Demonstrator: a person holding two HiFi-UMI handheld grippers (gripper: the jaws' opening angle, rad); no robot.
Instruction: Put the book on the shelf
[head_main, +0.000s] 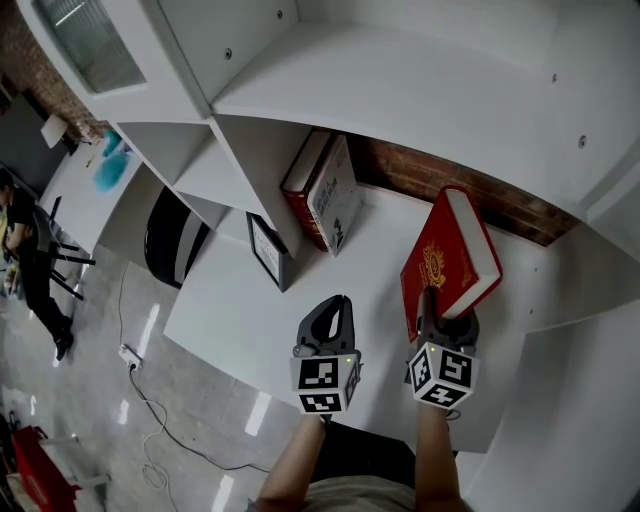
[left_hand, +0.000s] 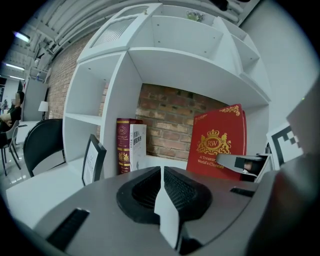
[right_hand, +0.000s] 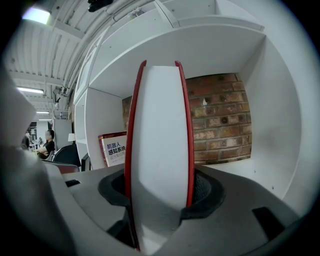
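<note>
— Where was the red book (head_main: 455, 255)?

— Upright in the right gripper (head_main: 445, 322), whose jaws stood wide and clamped across both covers, low on the fore-edge. The page edges faced the holder and the spine faced the brick wall (head_main: 490, 200). The book stood over the right part of the white shelf (head_main: 385, 235), inside its open compartment. Whether its lower edge touched the board could not be made out.

— How much room was around it?

— Bare board lay to its left, as far as two books (head_main: 322, 190) standing by the compartment's left partition. To its right the side wall (right_hand: 272, 125) stood near, with a clear gap between. The board overhead sat higher than the book's top edge.

— And the other hand?

— The left gripper (head_main: 335, 312) hung just left of the right one, over the near part of the board, jaws pressed together with nothing between them. Farther left, a small framed card (head_main: 268, 250) stood by the partition's near end, with a black chair (head_main: 172, 238) beyond it.
</note>
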